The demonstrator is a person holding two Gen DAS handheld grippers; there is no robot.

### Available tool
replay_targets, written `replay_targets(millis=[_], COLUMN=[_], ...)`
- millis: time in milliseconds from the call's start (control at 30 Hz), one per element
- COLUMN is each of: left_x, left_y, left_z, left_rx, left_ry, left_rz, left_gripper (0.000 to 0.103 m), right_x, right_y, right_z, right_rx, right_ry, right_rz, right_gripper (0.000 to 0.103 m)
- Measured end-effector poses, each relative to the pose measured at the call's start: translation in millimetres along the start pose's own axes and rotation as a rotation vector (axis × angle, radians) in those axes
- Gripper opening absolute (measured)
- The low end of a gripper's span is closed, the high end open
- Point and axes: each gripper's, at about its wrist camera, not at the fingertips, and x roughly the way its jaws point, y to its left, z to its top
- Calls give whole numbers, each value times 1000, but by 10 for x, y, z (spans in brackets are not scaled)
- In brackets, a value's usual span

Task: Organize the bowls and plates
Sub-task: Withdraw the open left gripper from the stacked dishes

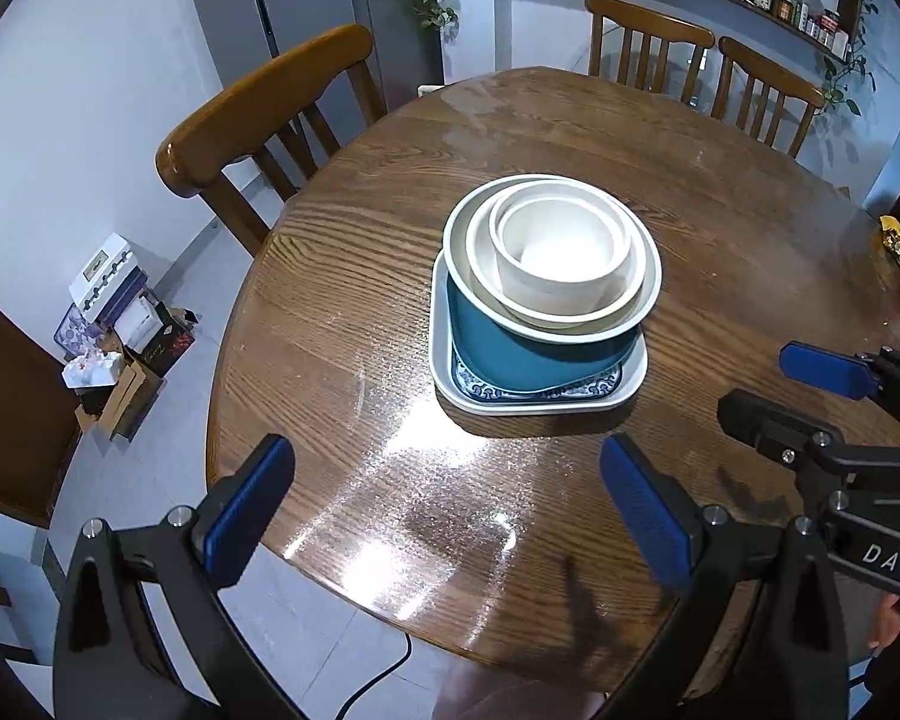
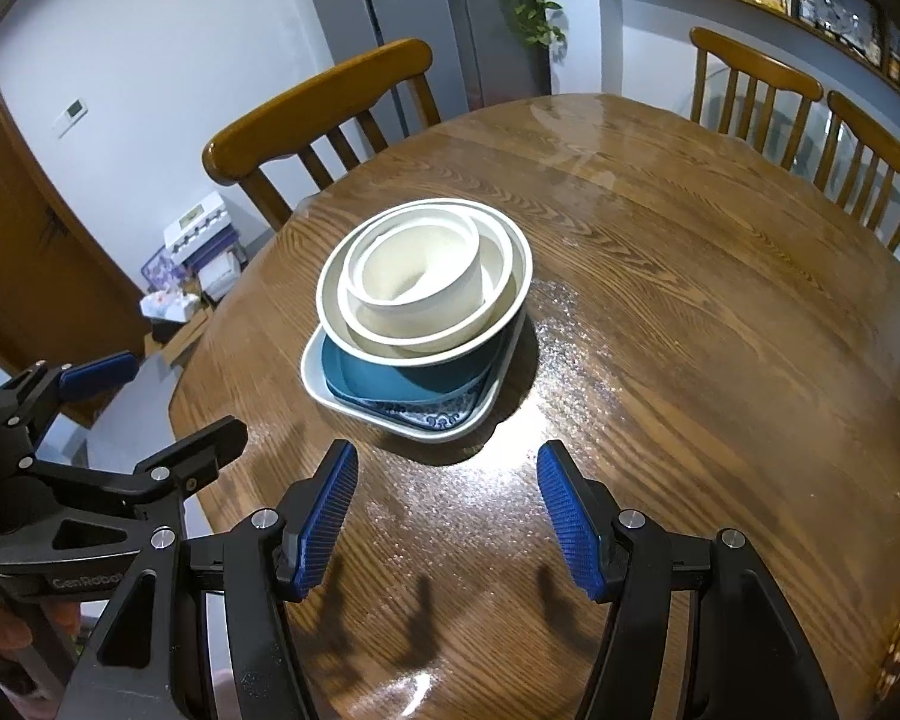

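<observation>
On the round dark-wood worktop (image 1: 390, 276), at about twelve o'clock from both grippers, a white rounded-square plate (image 1: 444, 372) carries a blue-patterned plate (image 1: 594, 387), a teal dish (image 1: 510, 354) and three nested cream bowls (image 1: 561, 246), all mouth-up; the small innermost cup-like bowl (image 2: 420, 276) leans slightly. The left gripper (image 1: 450, 504) and right gripper (image 2: 444, 516) hover near the stack, blue-padded fingers (image 2: 324, 516) spread apart, empty. Lettering reads "DAS" and "GenRobot".

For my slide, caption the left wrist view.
Open left gripper faces nested bowls stacked on plates.
</observation>
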Motion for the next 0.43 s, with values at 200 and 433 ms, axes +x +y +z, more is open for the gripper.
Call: replay_targets(millis=[200, 433], left_x=[-4, 4], left_y=[-57, -71], left_z=[10, 27], left_rx=[10, 15], left_ry=[-7, -6], left_rz=[7, 18], left_gripper=[102, 102], right_x=[-3, -3], right_y=[-19, -38], right_z=[-4, -3], right_rx=[6, 4], right_ry=[0, 2], right_rz=[2, 1], right_gripper=[64, 64])
